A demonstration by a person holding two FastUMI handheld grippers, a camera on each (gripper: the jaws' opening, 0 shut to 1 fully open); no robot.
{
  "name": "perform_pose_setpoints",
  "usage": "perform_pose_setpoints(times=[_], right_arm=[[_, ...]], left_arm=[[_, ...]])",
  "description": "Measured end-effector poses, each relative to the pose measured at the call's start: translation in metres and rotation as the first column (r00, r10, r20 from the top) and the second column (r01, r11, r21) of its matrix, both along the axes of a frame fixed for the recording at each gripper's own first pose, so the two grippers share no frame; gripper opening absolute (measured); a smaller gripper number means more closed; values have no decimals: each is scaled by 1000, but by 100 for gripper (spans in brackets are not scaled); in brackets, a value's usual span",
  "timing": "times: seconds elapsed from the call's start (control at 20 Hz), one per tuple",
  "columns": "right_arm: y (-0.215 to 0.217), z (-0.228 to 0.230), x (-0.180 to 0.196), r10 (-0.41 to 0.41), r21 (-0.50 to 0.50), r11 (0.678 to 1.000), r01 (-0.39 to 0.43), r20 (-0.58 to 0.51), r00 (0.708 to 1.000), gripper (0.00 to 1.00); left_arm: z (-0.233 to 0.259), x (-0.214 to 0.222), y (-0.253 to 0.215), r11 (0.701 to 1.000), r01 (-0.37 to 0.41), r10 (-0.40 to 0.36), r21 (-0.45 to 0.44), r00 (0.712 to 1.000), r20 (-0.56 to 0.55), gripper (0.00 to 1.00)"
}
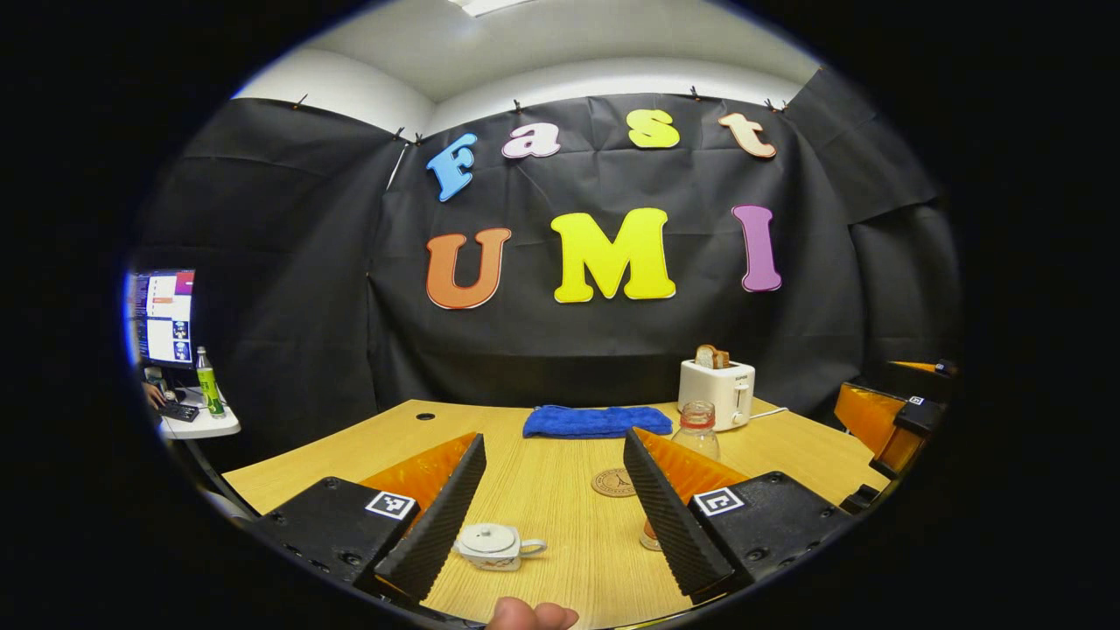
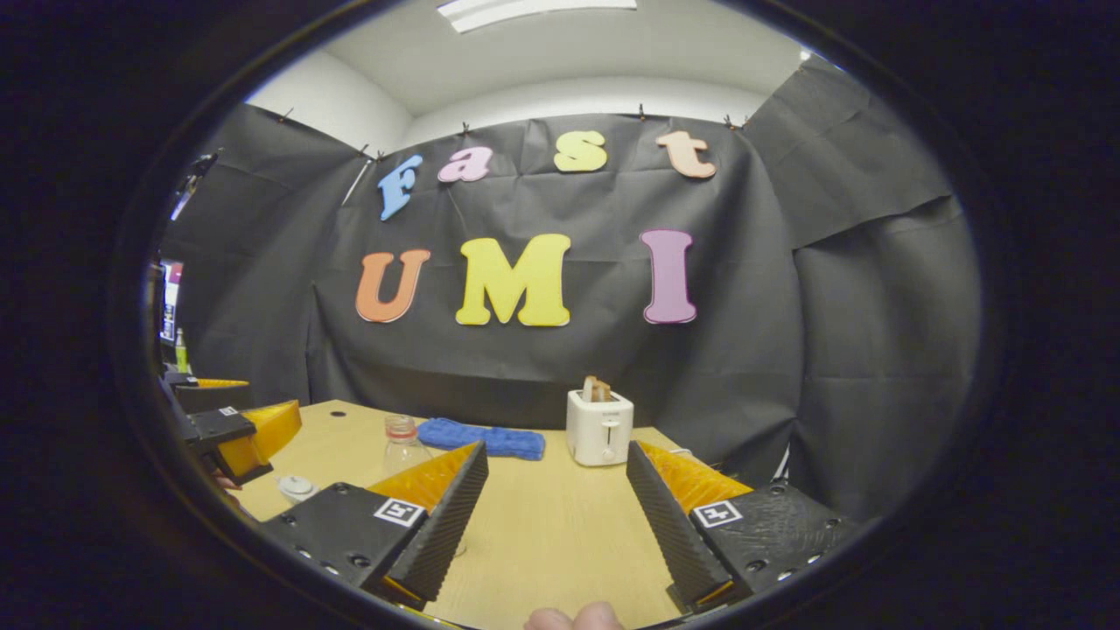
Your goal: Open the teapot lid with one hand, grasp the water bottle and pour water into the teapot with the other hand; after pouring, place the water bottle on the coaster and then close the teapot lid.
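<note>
White ceramic, the teapot (image 1: 492, 545) sits low on the table (image 1: 560, 490) with its lid (image 1: 486, 535) on and its handle pointing toward 3 o'clock. In the left gripper view it lies just ahead of the left claw (image 1: 553, 516), a little toward 7 o'clock from the middle of the gap, close beside the left finger. This claw is nearer to the teapot than the other one, so I judge it should take the lid. Its fingers are spread wide and hold nothing.

At 1 o'clock from the teapot stands the clear water bottle (image 1: 697, 430), upright, partly hidden behind the right finger of the same claw. The round coaster (image 1: 613, 482) lies flat between teapot and bottle, bare.

In the right gripper view the water bottle (image 2: 402, 444) stands at about 11 o'clock from the right claw (image 2: 556, 516), behind its left finger, so this claw must swing left to reach it. It is also wide apart and touches nothing. Farther back rest a blue cloth (image 1: 595, 421) and a toaster (image 1: 717, 391).
</note>
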State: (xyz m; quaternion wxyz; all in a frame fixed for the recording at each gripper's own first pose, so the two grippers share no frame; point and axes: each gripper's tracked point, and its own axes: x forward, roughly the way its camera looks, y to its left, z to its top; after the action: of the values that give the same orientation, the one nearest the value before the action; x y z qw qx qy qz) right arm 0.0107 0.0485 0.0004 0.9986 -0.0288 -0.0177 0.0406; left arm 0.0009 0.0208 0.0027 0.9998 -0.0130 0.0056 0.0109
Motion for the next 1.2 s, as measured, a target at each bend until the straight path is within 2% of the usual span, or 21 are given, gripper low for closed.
perform_pose_setpoints(times=[0.05,0.4,0.55,0.65,0.9,1.05,1.2], right_arm=[[1,-2,1,2,5,1000,-2,-3,1000,97],[1,-9,9,12,21,1000,-12,-21,1000,95],[12,-23,11,80,67,995,-76,-61,995,95],[9,-30,18,92,69,994,-86,-80,993,95],[-8,-51,34,61,36,998,-58,-110,992,96],[-23,-58,38,36,32,999,-33,-120,992,96],[-35,-65,41,18,40,999,-13,-140,990,96]], left_arm=[[-1,1,0,1000,-1,1,2,1000,-5,99],[-1,2,4,1000,-18,18,1,1000,-2,99],[-3,2,15,999,-46,46,15,999,10,99],[-6,1,20,999,-45,45,-3,999,12,100],[-51,-2,24,997,13,-21,-79,995,-101,100],[-89,-2,22,994,38,-59,-99,975,-216,100],[-106,4,25,991,34,-67,-126,962,-266,100]])
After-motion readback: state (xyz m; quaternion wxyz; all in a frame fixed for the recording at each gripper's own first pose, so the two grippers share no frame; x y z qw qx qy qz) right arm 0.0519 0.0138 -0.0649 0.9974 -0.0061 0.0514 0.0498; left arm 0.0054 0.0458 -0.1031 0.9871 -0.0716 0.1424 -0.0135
